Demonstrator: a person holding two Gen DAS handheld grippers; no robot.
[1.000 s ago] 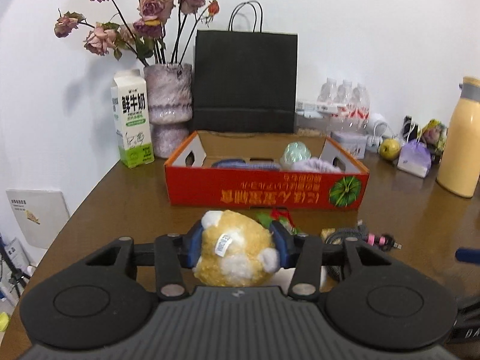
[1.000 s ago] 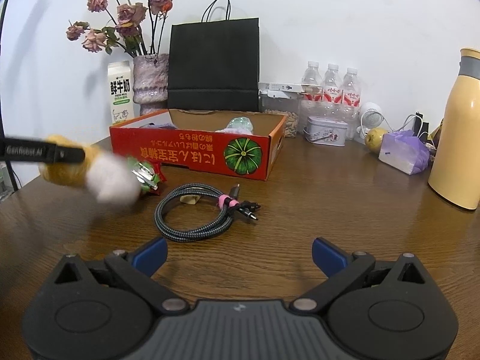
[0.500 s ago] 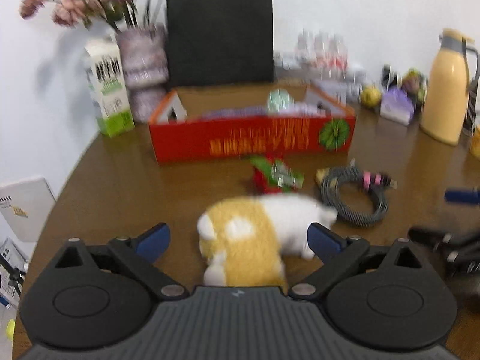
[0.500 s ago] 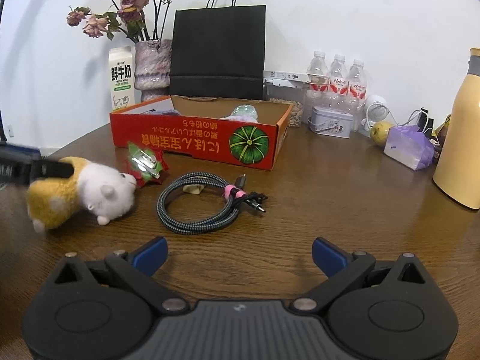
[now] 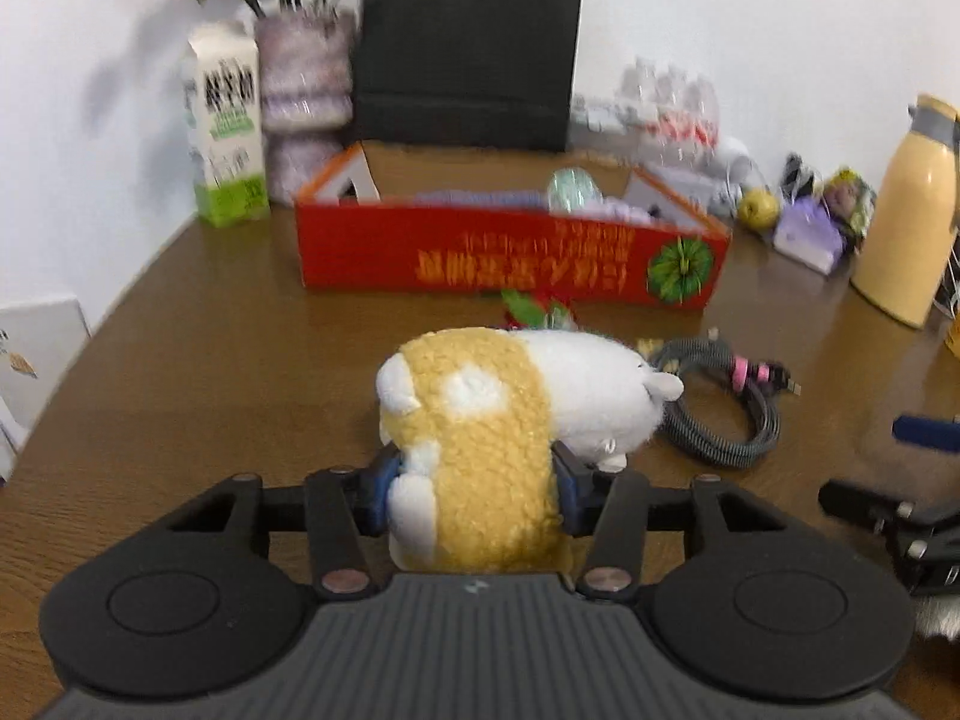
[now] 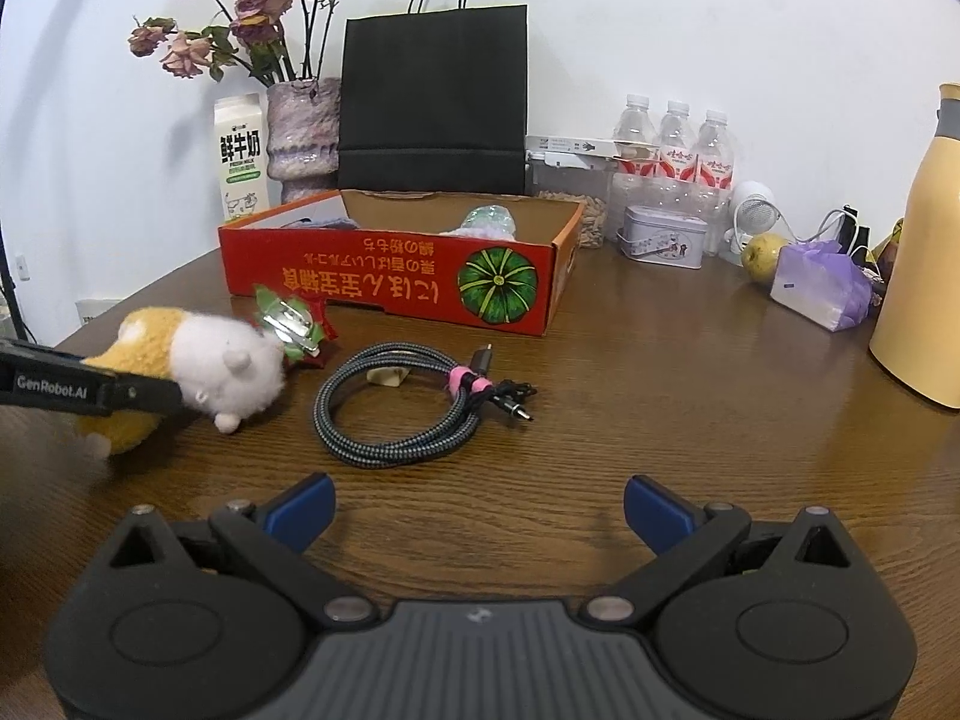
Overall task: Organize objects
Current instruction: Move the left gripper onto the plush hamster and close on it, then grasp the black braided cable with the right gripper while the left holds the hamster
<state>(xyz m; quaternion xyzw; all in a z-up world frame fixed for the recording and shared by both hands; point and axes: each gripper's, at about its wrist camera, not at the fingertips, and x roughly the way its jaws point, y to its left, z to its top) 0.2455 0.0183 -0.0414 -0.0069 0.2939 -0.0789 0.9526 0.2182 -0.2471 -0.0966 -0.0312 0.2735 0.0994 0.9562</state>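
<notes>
Closing again since the drop, left gripper (image 5: 477,480) pinches the plush toy's (image 5: 510,396) yellow rear end

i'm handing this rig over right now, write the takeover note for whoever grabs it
Left claw: jaws have just been closing, now clamped on the yellow-and-white plush toy, low over the brown wooden table.
Right claw: open, empty, hovering short of the coiled grey braided cable.
Red cardboard box already holds a few items.
Left to box: plush, cable, red-and-green foil packet.
</notes>
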